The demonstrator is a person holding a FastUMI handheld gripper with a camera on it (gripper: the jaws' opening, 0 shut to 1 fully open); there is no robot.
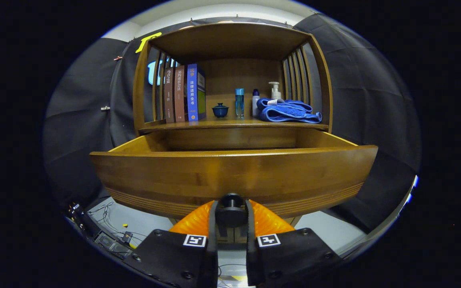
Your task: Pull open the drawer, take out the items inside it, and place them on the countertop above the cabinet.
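The wooden drawer (pixel 234 176) of the cabinet stands pulled out toward me, its curved front panel just above my fingers. My gripper (pixel 231 212) is shut on the drawer's dark round knob (pixel 231 208), with a finger pressing on each side of it. The front panel hides whatever lies inside the drawer; I see just its inner back wall and side rims. Above the drawer is the countertop (pixel 230 124), which carries a small dark blue lidded cup (pixel 220 110), a clear blue bottle (pixel 239 103), a white and blue bottle (pixel 255 102), a pump bottle (pixel 274 91) and a folded blue towel (pixel 288 111).
Three upright books (pixel 184 94) stand at the left of the countertop. Slatted side panels and a wooden top enclose the shelf space. On the pale floor to the lower left lie cables and a dark device (pixel 106 238).
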